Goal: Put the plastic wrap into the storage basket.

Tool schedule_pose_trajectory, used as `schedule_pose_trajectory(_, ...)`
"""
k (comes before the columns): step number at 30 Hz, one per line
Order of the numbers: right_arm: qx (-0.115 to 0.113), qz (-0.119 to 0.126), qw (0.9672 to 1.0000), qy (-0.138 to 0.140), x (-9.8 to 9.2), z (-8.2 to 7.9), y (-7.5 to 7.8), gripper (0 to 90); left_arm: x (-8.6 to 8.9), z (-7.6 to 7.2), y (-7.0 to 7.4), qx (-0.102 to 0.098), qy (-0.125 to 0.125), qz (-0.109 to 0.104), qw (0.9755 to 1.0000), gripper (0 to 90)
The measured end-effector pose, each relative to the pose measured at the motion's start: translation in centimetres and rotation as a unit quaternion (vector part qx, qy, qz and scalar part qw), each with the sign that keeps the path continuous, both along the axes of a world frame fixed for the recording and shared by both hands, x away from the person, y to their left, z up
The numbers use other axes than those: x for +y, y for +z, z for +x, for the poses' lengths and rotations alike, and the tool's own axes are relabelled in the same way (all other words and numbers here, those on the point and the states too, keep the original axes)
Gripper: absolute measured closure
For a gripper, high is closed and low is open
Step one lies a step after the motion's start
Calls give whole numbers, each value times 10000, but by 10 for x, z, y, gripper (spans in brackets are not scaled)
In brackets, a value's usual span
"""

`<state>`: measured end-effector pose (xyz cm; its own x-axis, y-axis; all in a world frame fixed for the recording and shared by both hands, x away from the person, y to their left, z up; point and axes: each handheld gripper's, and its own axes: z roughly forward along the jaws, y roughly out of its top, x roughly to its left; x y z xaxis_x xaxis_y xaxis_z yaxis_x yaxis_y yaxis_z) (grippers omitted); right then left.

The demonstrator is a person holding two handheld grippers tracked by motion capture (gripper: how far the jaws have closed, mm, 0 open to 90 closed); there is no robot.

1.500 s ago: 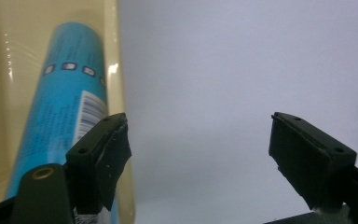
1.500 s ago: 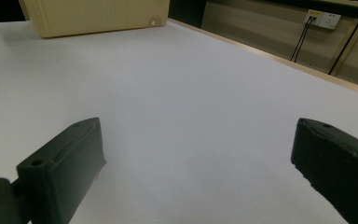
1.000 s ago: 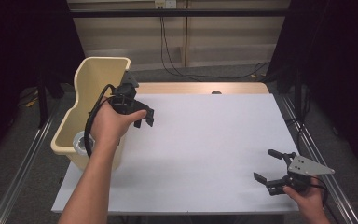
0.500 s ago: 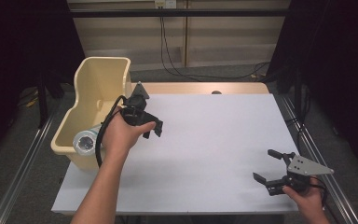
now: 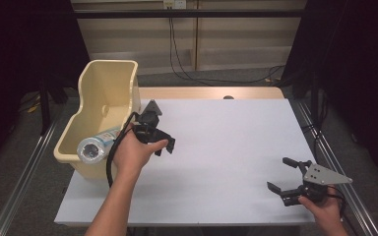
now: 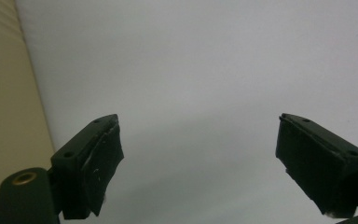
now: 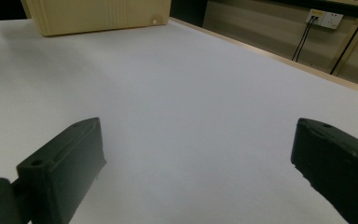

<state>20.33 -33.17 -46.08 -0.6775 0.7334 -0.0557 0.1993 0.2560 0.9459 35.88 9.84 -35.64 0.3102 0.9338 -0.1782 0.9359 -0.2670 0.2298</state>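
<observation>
We read this as the moment just after a drop-off: the clear plastic bottle with a pale label [image 5: 97, 145] lies on its side inside the cream plastic bin [image 5: 109, 81], at the bin's near end, apart from both grippers. Our left gripper [image 5: 164, 146] hangs over the white table top [image 5: 236, 147] just beside the bin's right wall; its jaws have just been opening and nothing sits between them. Our right gripper [image 5: 281, 177] rests well away from the bin, at the table's near right corner, jaws spread wide and empty. With the table bare, we judge the next move calls for drawing the left gripper clear of the bin and parking it.
</observation>
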Motion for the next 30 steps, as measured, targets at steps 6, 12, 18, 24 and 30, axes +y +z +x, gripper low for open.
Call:
schedule_pose_trajectory(6,-10,-6,10000,9,0,0,0,21,-4,-5,-21,100,-77,84,9999,135)
schedule_pose_trajectory(12,-16,-18,10000,22,-1,0,0,21,-6,-12,-39,69,-93,34,9999,133)
schedule_pose_trajectory(18,-28,-23,10000,29,-1,0,0,21,-7,-28,-56,-739,-193,-24,9971,133)
schedule_pose_trajectory(24,-22,-9,10000,17,0,0,0,21,-8,-46,-65,-2000,-254,-136,9794,98)
schedule_pose_trajectory(30,-16,1,10000,15,0,0,0,21,-4,-77,-76,-3998,-120,-385,9157,156)
